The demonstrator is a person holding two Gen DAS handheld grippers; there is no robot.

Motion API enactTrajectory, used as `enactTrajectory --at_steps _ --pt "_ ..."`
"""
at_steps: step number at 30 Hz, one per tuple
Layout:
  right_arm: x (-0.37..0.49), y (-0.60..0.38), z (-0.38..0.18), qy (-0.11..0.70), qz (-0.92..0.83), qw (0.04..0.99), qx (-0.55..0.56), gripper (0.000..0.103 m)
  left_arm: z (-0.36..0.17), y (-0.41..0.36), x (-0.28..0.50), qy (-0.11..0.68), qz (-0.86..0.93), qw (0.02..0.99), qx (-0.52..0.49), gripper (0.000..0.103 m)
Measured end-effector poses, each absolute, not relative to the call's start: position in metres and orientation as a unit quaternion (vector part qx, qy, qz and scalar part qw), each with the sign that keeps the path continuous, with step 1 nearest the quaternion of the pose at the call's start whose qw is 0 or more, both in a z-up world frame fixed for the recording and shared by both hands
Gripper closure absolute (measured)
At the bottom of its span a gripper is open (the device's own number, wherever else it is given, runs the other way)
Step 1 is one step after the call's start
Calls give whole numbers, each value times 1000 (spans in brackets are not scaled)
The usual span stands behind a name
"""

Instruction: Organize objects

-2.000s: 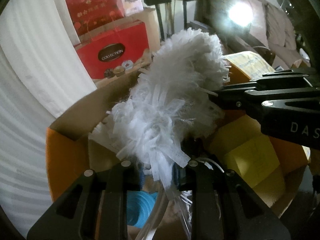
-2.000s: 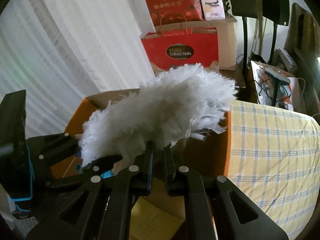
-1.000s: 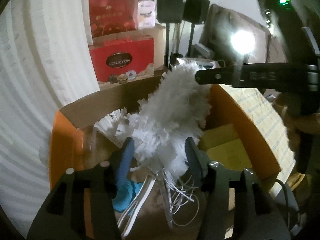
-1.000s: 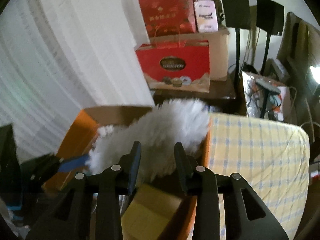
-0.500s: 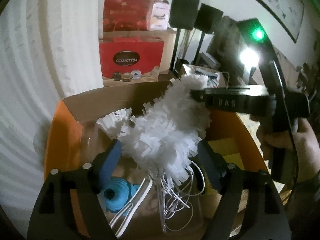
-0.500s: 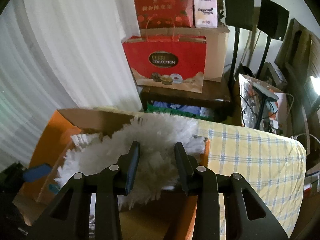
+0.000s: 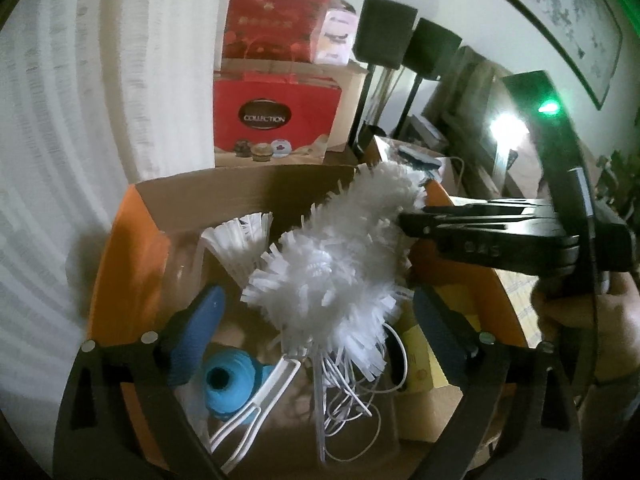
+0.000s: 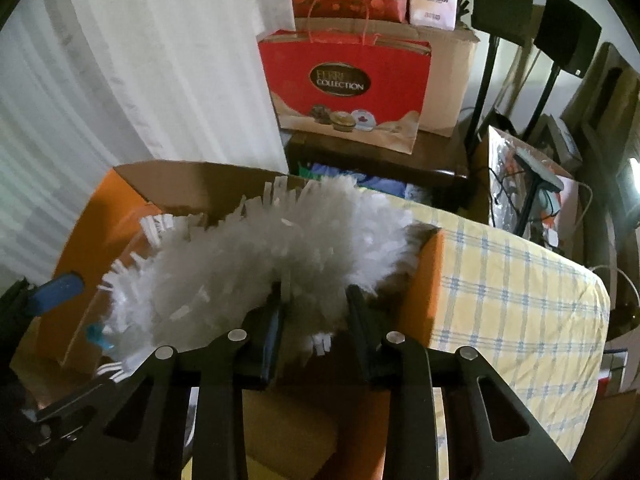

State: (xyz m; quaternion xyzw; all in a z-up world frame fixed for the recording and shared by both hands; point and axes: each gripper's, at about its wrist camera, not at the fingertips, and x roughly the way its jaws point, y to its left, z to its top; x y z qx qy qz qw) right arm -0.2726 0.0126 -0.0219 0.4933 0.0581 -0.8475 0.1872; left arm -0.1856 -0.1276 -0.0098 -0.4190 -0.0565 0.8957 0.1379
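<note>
Left wrist view: left gripper (image 7: 316, 312) points steeply down into the orange cardboard box (image 7: 128, 264), jaws wide and opening. The white fluffy duster (image 7: 340, 264) sits between the blue pads (image 7: 200, 320) but neither pad presses it. Duster lies diagonally in the box, its far tip over the box's back right corner. Right gripper (image 7: 412, 220) comes in from the right side of the box, held by a hand (image 7: 580, 312); its tips are buried in the fluff, so the grip is hard to make out here. In the box under the duster: white cable tangle (image 7: 352, 384), blue spool (image 7: 228, 380), a second white brush head (image 7: 244, 240), yellow paper (image 7: 420, 360). Box floor partly hidden by the gripper's frame.

Right wrist view: right gripper (image 8: 314, 308) tilted down over the box's right wall (image 8: 432, 264), jaws narrow and closing, pinching the duster (image 8: 260, 252) fluff between them. Duster handle hidden. Left gripper's blue pad (image 8: 56, 286) shows at the box's left edge, mostly cut off. Checked yellow cloth (image 8: 512, 300) lies right of the box.
</note>
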Motion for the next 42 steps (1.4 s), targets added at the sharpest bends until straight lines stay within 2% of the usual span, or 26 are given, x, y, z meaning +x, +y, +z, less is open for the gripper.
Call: enactTrajectory --at_steps 4,16,26,32,36,42 --pt "-261 17 -8 45 -857 190 476 57 -6 -128 -179 -60 900 127 -413 2" --pt "-212 41 29 37 -886 182 424 30 10 -117 -156 -51 908 119 -399 1" --pt "-173 70 42 37 -903 161 396 21 17 -102 -139 -38 909 102 -401 0" --pt "-151 90 39 25 -908 153 388 12 18 -89 -122 -14 912 71 -404 0" --pt "-134 102 38 13 -913 153 378 1 22 -82 -111 -12 916 75 -395 0" --pt "-113 119 39 5 -918 139 372 1 30 -77 -93 -40 918 88 -384 0"
